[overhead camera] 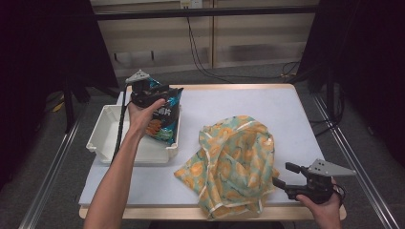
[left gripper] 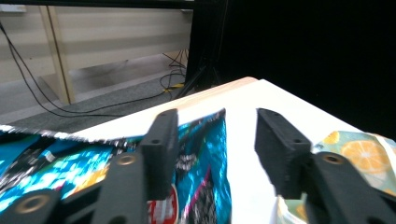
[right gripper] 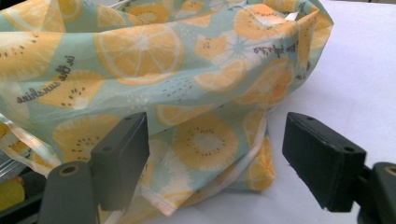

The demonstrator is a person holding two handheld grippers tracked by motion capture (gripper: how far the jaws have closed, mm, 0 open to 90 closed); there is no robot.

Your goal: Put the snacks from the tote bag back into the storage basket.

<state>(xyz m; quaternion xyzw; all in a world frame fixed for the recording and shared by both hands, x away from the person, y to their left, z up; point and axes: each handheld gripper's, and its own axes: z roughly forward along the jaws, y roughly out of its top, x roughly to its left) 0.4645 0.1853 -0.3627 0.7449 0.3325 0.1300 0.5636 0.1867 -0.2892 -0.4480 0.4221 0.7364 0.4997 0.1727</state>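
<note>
From the high view, a white table point(overhead camera: 248, 102) holds a white tray point(overhead camera: 107, 136) on its left side. A blue snack bag point(overhead camera: 165, 119) leans on the tray's right wall, partly inside it. The left gripper point(overhead camera: 174, 90) is at the top of the bag, held by the left hand point(overhead camera: 143, 114). A cloth bag with orange fruit slices point(overhead camera: 234, 162) lies crumpled in the middle of the table. The right gripper point(overhead camera: 282, 175) sits just beside the cloth bag's right edge, near the front of the table, held by the right hand point(overhead camera: 327, 205).

In the left gripper view, the left gripper point(left gripper: 217, 135) has its jaws apart. The snack bag's point(left gripper: 56, 163) top edge sits by the left jaw, with a gap to the right jaw, so nothing is pinched. The cloth bag point(left gripper: 359, 151) peeks in at the right.

In the right gripper view, the right gripper point(right gripper: 217, 154) has its jaws wide apart. The cloth bag point(right gripper: 154, 65) lies right in front of them, and a bit of it sits between the jaws, but they do not squeeze it.
</note>
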